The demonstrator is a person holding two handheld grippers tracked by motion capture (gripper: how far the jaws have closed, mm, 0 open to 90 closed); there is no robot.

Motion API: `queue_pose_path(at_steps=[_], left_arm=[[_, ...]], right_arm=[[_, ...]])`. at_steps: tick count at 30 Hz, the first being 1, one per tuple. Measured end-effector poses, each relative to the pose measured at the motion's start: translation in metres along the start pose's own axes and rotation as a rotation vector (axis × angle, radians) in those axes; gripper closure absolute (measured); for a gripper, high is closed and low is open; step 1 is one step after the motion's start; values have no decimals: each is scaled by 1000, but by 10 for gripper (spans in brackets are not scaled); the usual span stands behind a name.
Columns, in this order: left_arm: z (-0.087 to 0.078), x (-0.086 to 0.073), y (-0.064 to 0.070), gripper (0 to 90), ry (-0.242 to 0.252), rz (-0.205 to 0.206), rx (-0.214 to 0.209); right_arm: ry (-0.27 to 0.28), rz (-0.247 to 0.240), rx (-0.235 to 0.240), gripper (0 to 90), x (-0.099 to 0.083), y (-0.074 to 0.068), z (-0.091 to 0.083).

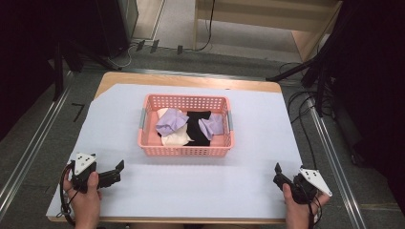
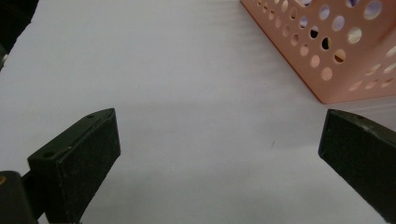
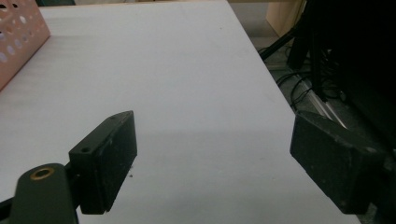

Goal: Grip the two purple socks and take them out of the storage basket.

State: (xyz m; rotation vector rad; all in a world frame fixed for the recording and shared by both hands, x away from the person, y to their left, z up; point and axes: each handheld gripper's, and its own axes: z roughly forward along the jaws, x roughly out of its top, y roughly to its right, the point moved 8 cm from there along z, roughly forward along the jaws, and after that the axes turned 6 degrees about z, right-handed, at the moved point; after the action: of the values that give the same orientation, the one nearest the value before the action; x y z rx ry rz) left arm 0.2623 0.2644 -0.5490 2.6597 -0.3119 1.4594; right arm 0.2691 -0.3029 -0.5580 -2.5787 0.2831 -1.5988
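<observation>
Inside basket point(image 1: 185, 150), crumpled cloths point(image 1: 187, 125)

A wooden table point(image 1: 191, 79) carries a pale lavender-white sheet point(image 1: 200, 186) that covers nearly all of its top, leaving a strip of bare wood along the far edge and at the far left corner. A pink perforated basket point(image 1: 186, 150) sits directly on the sheet, centred left to right and towards the far side, well apart from both near corners. In the left gripper view the basket's near wall point(image 2: 345, 79) rests flat against the sheet
</observation>
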Motion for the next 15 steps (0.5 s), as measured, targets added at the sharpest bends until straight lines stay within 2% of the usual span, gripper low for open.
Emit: queue_pose_path(at_steps=[3,7,9,10,11,12,15], left_arm=[[0,0,0,0,0,0,3],[0,0,0,0,0,0,2],[-1,0,0,0,-2,2,-1],[0,0,0,0,3,-2,-2],[0,0,0,0,6,-5,0],[-1,0,-1,0,7,-5,2],[-1,0,-1,0,9,-3,5]], right_arm=[[10,-11,-11,133,2,-1,-1],[28,-5,20,124,6,-13,-4],[37,0,50,121,9,-23,-6],[46,-34,63,121,10,-31,-8],[46,-34,63,121,10,-31,-8],[52,-68,74,121,11,-38,-9],[60,-95,91,123,14,-50,-12]])
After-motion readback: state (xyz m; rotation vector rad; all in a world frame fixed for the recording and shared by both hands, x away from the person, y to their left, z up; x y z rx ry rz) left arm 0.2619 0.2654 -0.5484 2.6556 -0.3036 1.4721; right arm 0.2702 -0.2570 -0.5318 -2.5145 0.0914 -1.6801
